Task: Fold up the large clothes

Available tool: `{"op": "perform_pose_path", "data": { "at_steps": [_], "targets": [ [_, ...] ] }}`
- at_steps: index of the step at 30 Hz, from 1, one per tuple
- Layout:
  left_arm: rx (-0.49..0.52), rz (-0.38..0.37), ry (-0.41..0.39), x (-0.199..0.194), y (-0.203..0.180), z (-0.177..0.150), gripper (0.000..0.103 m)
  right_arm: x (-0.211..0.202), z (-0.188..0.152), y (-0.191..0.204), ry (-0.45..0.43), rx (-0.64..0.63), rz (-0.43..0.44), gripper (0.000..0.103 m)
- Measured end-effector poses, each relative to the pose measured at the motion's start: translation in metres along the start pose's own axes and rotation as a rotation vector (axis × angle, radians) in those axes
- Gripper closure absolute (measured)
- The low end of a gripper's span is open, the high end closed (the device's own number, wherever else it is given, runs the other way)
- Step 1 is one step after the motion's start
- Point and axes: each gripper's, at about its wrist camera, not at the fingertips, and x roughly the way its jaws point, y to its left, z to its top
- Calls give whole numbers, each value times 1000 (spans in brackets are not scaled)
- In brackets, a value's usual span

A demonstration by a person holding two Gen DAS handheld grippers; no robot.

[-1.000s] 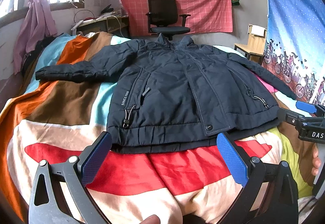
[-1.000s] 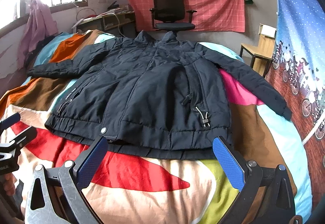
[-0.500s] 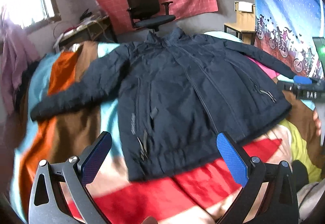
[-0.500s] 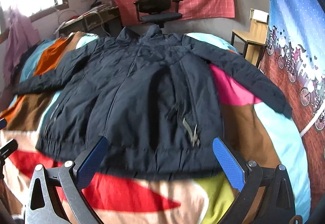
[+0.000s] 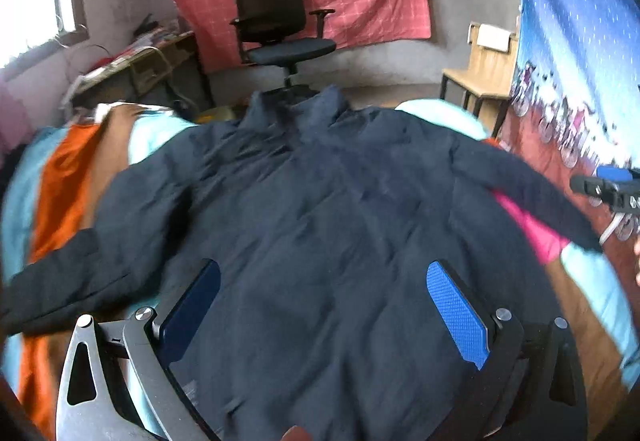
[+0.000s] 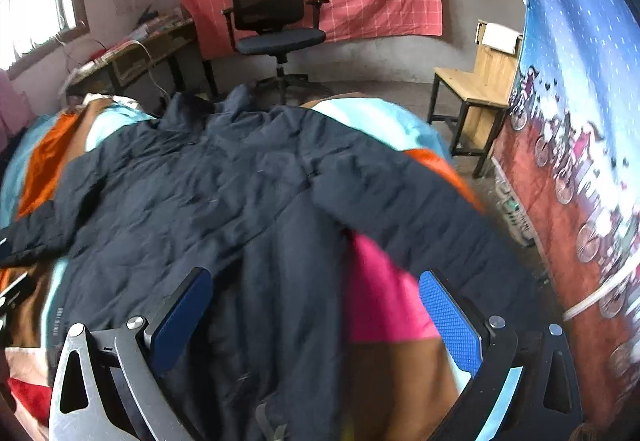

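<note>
A dark navy padded jacket (image 5: pixel 320 225) lies front up on a bed, collar towards the far wall and both sleeves spread outward. My left gripper (image 5: pixel 324 305) hovers open over the jacket's lower body, nothing between its blue pads. In the right wrist view the same jacket (image 6: pixel 224 201) fills the left and middle, its right sleeve (image 6: pixel 420 217) running diagonally down to the right. My right gripper (image 6: pixel 316 317) is open above the jacket's right side and the pink patch of bedding under that sleeve. The right gripper's tip (image 5: pixel 608 187) shows at the right edge of the left wrist view.
A multicoloured bedspread (image 5: pixel 68 177) covers the bed. Beyond the bed stand a black office chair (image 5: pixel 280 33), a cluttered desk (image 5: pixel 140 61) at left and a wooden chair (image 6: pixel 476 81) at right. A blue patterned hanging cloth (image 6: pixel 580 121) runs along the bed's right side.
Both grippers have moved forward from the jacket's hem to over its body, towards the collar. The hem and red bedding have dropped out of view. Both stayed open.
</note>
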Motion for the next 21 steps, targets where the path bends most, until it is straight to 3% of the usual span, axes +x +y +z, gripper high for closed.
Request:
{"op": "perform_pose_path", "data": {
  "at_steps": [4,8,15,21],
  "targets": [
    [-4,-54,71,54,-15,29,2,13,15,-23,30,-12,-41,0],
    [-11,-82,144,105,-34,43,2,35,6,-52,77,63,-24,0],
    [27,-65,151,168,-74,61,2,76,-48,-126,210,467,101,0],
    [-2,-59,154,217,-98,80,2,111,-102,-167,234,844,214,0]
  ]
}}
